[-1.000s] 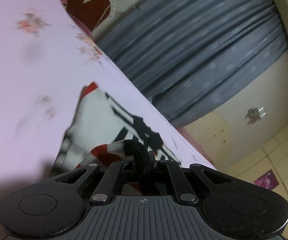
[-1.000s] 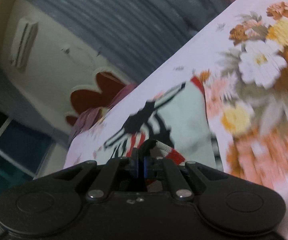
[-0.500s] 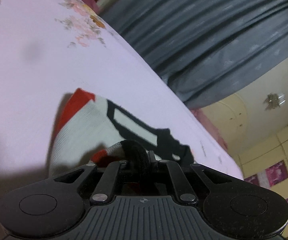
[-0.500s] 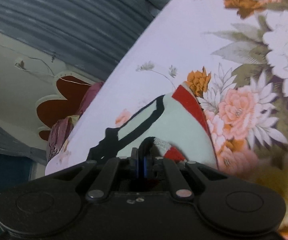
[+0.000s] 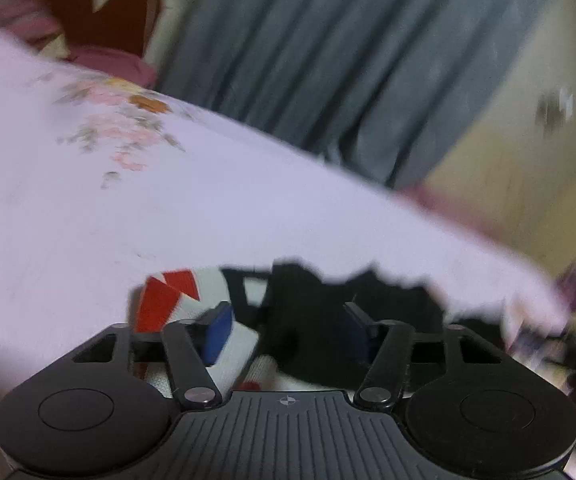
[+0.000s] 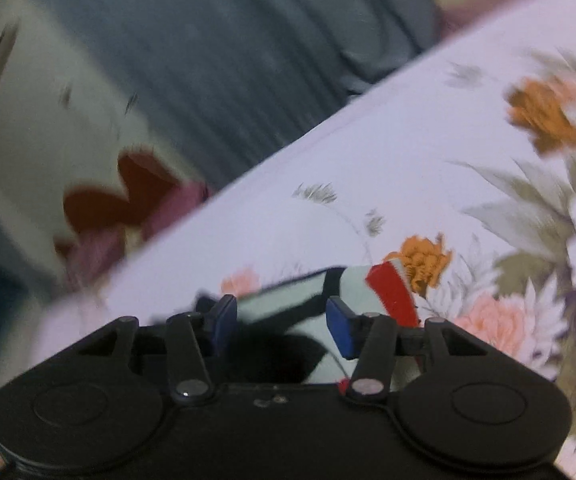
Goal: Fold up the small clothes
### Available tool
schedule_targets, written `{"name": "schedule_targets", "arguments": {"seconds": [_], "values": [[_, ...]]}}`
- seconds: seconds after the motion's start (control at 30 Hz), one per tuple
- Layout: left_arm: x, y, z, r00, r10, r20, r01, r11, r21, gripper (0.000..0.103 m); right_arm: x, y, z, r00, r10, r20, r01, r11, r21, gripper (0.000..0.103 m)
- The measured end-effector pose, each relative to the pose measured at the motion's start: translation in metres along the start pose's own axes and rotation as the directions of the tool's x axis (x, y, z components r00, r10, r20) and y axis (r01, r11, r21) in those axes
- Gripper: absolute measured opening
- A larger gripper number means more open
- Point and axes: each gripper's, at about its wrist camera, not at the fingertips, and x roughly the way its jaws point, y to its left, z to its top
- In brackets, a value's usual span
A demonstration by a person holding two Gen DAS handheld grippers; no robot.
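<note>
A small white garment [image 5: 207, 292] with red trim and a black print lies folded on the pale floral bedsheet [image 5: 87, 208]. My left gripper [image 5: 285, 330] hovers low over its near edge, jaws opening, blue pads apart; cloth lies between and below them without being pressed. In the right wrist view the same garment [image 6: 352, 292] shows its red cuff at the right. My right gripper [image 6: 283, 324] is also low over it, jaws opening, pads spread with fabric beneath them. Both views are blurred.
A grey curtain [image 5: 328, 60] hangs behind the bed. A dark red headboard [image 5: 119, 12] and pink pillows [image 5: 107, 60] sit at the far end. Large printed flowers [image 6: 528, 240] cover the sheet on the right. A cream wall [image 5: 528, 120] stands beyond the bed's edge.
Both grippers were shut on the garment's black-and-red edge, carried it over and down, and have now opened, leaving the cloth lying on the sheet.
</note>
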Motion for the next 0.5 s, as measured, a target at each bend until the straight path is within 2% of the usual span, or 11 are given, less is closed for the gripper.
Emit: {"name": "schedule_targets", "arguments": {"seconds": [0.03,0.1,0.17,0.2,0.23,0.27,0.3,0.33,0.37,0.43,0.5], "values": [[0.005,-0.008,-0.002,0.999,0.033,-0.023,-0.032,0.998,0.053,0.042,0.006,0.008,-0.003,0.999,-0.026,-0.019,0.025,0.998,-0.056,0.049],[0.015,-0.023,-0.008,0.993,0.109,-0.045,-0.1,0.981,0.167,0.039,0.016,0.015,-0.006,0.998,-0.039,-0.042,0.034,0.993,-0.109,0.049],[0.021,-0.035,-0.014,0.987,0.158,-0.031,-0.146,0.958,0.245,0.036,0.026,0.024,-0.01,0.992,-0.111,-0.059,0.098,0.977,-0.191,0.047],[0.02,-0.038,-0.015,0.984,0.174,-0.021,-0.163,0.95,0.265,0.02,0.031,0.03,-0.015,0.984,-0.163,-0.068,0.141,0.957,-0.253,0.039],[0.018,-0.04,-0.015,0.983,0.181,-0.003,-0.173,0.946,0.276,0.009,0.033,0.036,-0.019,0.976,-0.208,-0.061,0.179,0.932,-0.314,0.033],[0.012,-0.042,-0.013,0.984,0.179,0.021,-0.178,0.947,0.269,0.004,0.037,0.042,-0.02,0.966,-0.257,-0.038,0.223,0.896,-0.384,0.02],[0.003,-0.043,-0.013,0.981,0.175,0.078,-0.19,0.95,0.247,0.004,0.037,0.046,-0.022,0.961,-0.277,-0.023,0.24,0.871,-0.428,0.003],[-0.007,-0.044,-0.012,0.975,0.169,0.141,-0.199,0.952,0.233,0.004,0.034,0.051,-0.023,0.96,-0.279,-0.012,0.244,0.857,-0.454,0.004],[-0.017,-0.045,-0.014,0.961,0.18,0.21,-0.226,0.949,0.221,0.004,0.028,0.056,-0.022,0.96,-0.279,0.017,0.255,0.847,-0.467,0.004],[-0.022,-0.043,-0.015,0.945,0.212,0.248,-0.265,0.942,0.205,0.004,0.017,0.06,-0.02,0.961,-0.265,0.079,0.27,0.843,-0.466,0.004],[-0.01,-0.039,-0.016,0.946,0.263,0.191,-0.3,0.932,0.205,0.004,0.018,0.055,-0.017,0.958,-0.27,0.092,0.283,0.853,-0.438,0.004]]}}
